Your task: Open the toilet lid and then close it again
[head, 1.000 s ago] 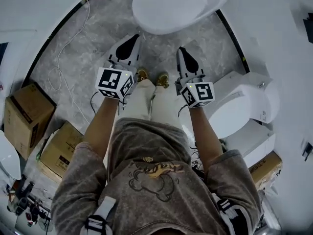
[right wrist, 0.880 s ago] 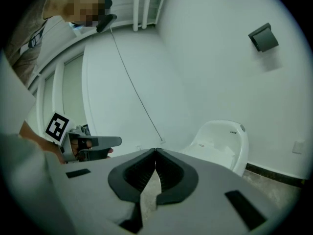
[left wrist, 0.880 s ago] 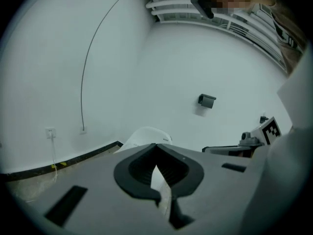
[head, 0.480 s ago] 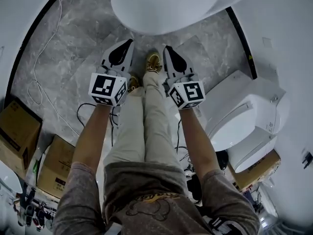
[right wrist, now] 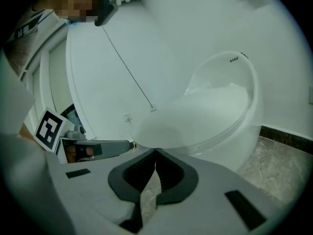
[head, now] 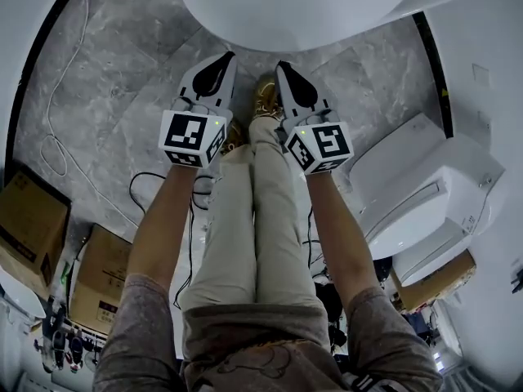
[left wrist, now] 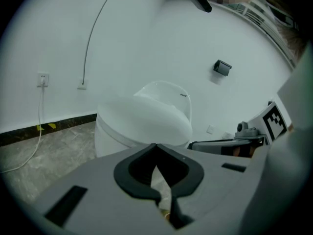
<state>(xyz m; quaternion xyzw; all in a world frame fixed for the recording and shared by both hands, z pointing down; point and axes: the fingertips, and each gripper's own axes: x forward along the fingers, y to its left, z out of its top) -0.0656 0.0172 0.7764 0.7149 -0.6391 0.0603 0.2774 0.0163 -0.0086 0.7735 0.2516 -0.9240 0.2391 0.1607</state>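
Note:
A white toilet (head: pixel 302 6) with its lid down fills the top of the head view. Both grippers are held side by side just short of its front rim, above the person's shoes. My left gripper (head: pixel 227 55) is shut, its tips meeting with nothing between them. My right gripper (head: pixel 282 65) is shut and empty too. In the left gripper view the toilet (left wrist: pixel 146 119) stands straight ahead of the left gripper (left wrist: pixel 156 145), lid closed. The right gripper view has the toilet (right wrist: pixel 215 106) close above the right gripper (right wrist: pixel 156 151). Neither gripper touches the lid.
A second white toilet (head: pixel 425 194) stands at the right, with a cardboard box (head: pixel 433 280) behind it. Two cardboard boxes (head: pixel 29 227) sit at the left. A white cable (head: pixel 57 137) trails over the grey marble floor. A wall socket (left wrist: pixel 43 78) is left of the toilet.
The person has stepped toward the toilet, which now sits larger and nearer at the top of the view. Both grippers have moved forward with the person and stayed shut.

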